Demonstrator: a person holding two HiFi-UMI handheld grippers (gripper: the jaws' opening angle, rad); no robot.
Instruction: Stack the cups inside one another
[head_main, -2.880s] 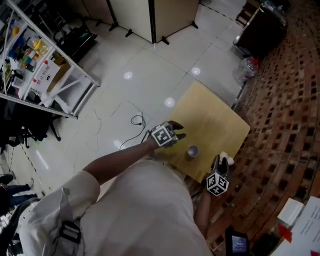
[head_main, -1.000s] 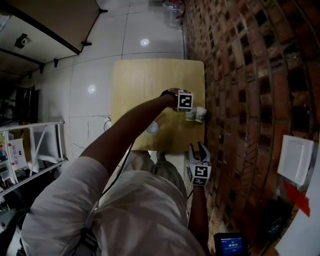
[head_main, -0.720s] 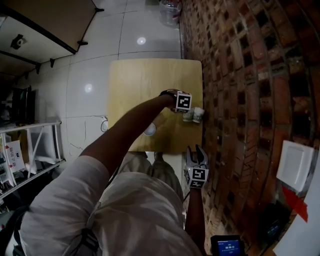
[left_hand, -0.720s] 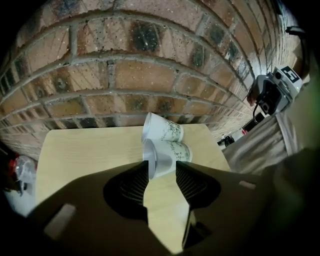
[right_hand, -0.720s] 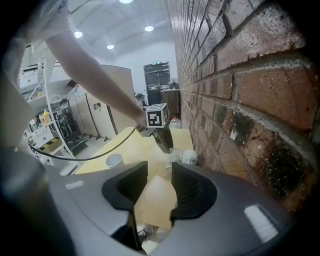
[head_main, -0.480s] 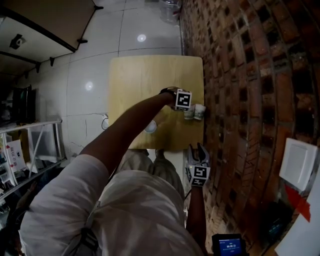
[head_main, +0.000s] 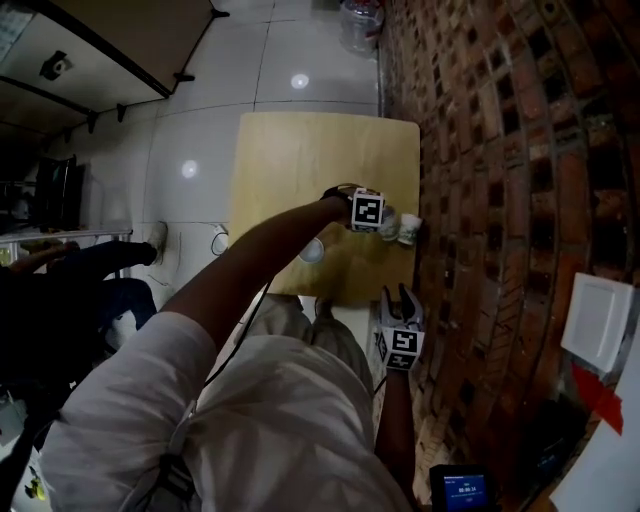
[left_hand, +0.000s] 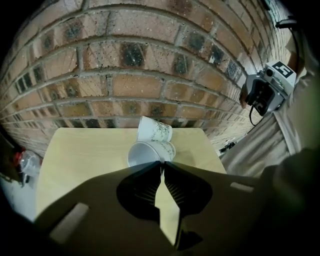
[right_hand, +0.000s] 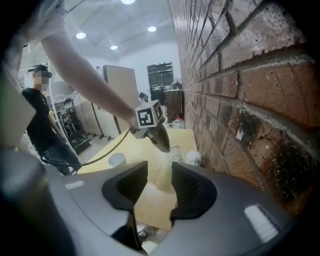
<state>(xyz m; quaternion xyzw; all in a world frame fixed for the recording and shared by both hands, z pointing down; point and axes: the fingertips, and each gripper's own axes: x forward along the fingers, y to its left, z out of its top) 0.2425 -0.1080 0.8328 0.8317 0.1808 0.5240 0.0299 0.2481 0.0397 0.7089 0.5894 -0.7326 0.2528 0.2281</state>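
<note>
Nipping the rim of a tilted white patterned paper cup (left_hand: 150, 151) with the just-closed left gripper (left_hand: 161, 167), beside a second patterned cup (left_hand: 156, 131) on the pale wooden table (left_hand: 85, 150). Caught only by head and right gripper views: a third, plain white cup (head_main: 312, 250). Gaping wide, gripping nothing: the right gripper (right_hand: 159, 172).

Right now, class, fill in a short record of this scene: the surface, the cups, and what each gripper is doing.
Surface: wooden table against a brick wall
Cups: three, none nested yet
Left gripper: jaws have just been closing and now pinch the rim of the tilted patterned cup
Second patterned cup: just behind it, by the wall
Lone white cup: upright, apart from the pair
Right gripper: open, empty, held at the table's near edge
</note>
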